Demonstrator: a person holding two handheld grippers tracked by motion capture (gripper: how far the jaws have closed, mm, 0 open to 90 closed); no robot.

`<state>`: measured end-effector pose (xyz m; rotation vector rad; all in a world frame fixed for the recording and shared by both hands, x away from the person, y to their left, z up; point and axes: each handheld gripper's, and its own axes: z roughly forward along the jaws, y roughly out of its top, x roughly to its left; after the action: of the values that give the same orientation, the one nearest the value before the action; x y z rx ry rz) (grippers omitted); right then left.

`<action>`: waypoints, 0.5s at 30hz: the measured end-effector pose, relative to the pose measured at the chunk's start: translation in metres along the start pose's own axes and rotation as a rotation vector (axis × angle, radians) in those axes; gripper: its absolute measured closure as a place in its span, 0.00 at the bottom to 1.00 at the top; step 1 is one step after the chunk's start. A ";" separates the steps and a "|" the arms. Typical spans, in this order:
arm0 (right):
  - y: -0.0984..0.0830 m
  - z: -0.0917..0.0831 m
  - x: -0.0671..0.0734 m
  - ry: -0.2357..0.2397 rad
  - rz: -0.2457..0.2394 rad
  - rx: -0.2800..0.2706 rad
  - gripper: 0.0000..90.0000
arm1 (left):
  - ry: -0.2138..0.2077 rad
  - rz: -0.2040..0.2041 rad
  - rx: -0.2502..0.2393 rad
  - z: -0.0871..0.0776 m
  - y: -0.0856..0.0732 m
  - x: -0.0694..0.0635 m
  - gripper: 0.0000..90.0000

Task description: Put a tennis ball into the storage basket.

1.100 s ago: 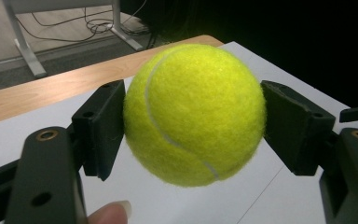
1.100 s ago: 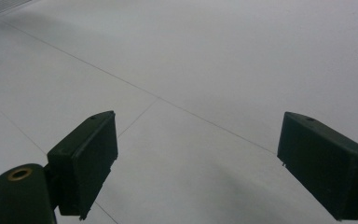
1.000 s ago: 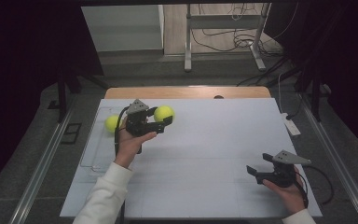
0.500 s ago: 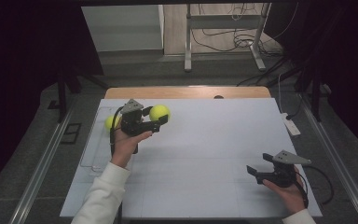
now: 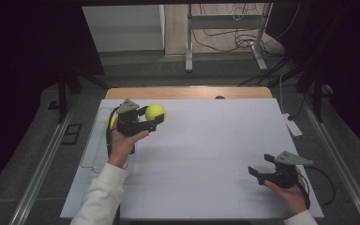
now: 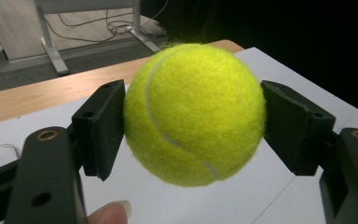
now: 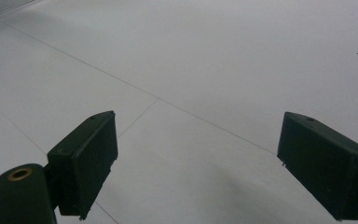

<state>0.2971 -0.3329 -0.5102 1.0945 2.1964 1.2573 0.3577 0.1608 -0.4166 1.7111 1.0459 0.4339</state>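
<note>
Bare white table top [image 5: 206, 154] is lying open between both hands, while a clear tray [image 5: 93, 145] and second yellow ball [image 5: 111, 123] are crowding the left edge.

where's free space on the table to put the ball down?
Open white table between the left hand-held gripper holding the tennis ball and the right hand-held gripper is bare. The far right corner is free too. Crowded at left: a clear tray and a second ball.
</note>
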 end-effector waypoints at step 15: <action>0.000 0.001 0.001 -0.001 -0.003 0.002 0.14 | 0.084 -0.014 0.001 -0.012 -0.001 0.018 0.30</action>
<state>0.2971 -0.3321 -0.5104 1.0923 2.1987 1.2535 0.3589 0.1828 -0.4167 1.6975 1.1180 0.5005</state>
